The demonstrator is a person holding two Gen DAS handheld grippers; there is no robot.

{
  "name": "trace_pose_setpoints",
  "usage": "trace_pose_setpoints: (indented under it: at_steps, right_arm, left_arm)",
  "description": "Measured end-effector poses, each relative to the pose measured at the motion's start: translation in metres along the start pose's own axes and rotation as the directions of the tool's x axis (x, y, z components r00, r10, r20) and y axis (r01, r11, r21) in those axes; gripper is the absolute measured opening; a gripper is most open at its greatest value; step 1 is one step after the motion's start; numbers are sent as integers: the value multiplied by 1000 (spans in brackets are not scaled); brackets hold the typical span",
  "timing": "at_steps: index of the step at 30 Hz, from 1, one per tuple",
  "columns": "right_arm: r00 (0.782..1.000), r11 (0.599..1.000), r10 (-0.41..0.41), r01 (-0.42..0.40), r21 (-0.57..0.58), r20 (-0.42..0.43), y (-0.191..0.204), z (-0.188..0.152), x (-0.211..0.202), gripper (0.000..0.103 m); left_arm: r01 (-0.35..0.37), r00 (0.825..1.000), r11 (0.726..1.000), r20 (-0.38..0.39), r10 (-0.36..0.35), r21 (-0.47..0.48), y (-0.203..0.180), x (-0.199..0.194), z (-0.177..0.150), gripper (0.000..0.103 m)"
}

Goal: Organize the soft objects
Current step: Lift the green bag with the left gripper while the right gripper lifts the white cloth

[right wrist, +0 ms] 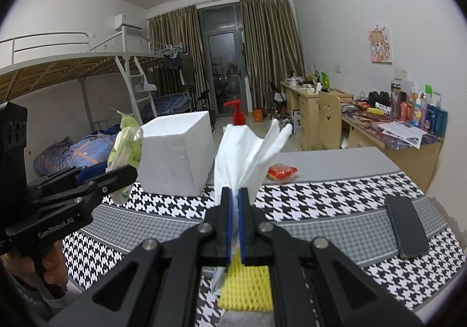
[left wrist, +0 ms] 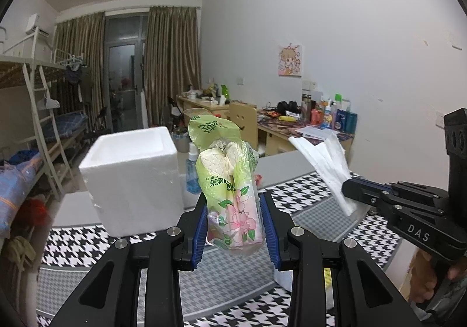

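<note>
The left gripper (left wrist: 233,222) is clamped on a floral tissue pack (left wrist: 232,204), held in the air just beside the foam box (left wrist: 131,178). The right gripper (right wrist: 235,195) pinches loose white tissues (right wrist: 248,151) above the houndstooth mat (right wrist: 321,201). Both loads look mid-carry; the next move likely calls for lowering each into the open box.

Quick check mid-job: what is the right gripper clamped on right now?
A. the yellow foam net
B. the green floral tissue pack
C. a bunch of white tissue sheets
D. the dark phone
C: the right gripper has its blue pads pinched together on white tissue sheets that fan up above them; the tissue pack sits in the left gripper.
</note>
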State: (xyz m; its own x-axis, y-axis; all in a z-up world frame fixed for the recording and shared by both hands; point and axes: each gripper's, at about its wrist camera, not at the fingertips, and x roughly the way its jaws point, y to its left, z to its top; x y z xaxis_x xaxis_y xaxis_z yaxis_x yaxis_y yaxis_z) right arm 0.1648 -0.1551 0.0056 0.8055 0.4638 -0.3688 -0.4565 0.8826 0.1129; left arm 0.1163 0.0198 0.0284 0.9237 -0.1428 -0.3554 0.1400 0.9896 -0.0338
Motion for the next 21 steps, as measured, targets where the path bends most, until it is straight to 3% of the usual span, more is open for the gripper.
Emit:
trace_pose_setpoints:
  at_steps: [10,21]
  right_arm:
    - [999,998,24,-23,-52,27,12,18,11,6]
    - [998,995,55,-51,-87,44,25,37,18,6]
  left_arm:
    - [-66,997,998,31,66,-18,19,-1,6,36]
    - [-89,994,996,59,89,-13,29,-4,15,36]
